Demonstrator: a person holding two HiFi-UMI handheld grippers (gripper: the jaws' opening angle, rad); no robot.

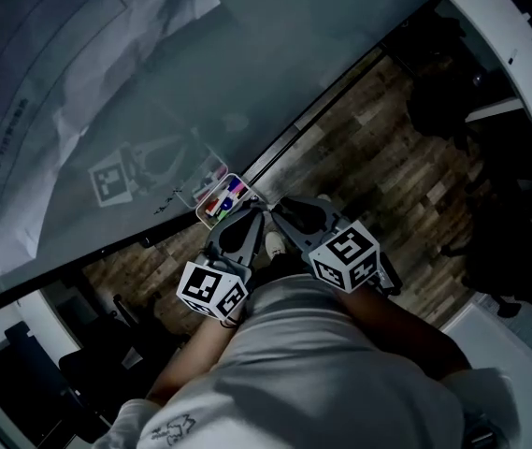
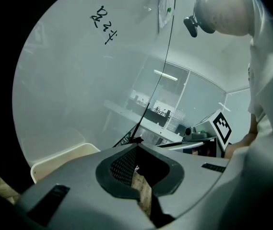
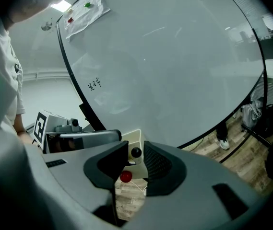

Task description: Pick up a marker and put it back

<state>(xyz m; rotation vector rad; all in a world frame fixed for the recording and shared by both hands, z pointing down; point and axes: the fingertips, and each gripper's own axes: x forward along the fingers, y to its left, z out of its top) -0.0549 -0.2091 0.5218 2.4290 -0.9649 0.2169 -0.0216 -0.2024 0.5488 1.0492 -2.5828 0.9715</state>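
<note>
While both tools hang close to the tray (image 3: 132,135) at the lower edge of the whiteboard (image 3: 174,71), the left hand-held gripper (image 2: 136,145) has its jaws drawn together on nothing. The right hand-held gripper (image 3: 134,147) has its jaws apart. Between them show 2 markers in the tray, a black-capped marker (image 3: 136,152) and a red-capped marker (image 3: 125,177), neither of them clamped.

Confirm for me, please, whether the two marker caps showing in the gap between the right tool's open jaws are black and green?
Not quite. One is a black cap, but the other is a red cap, not green. The right gripper view shows both in the gap between the open jaws of the right tool, in front of the cream tray.
</note>
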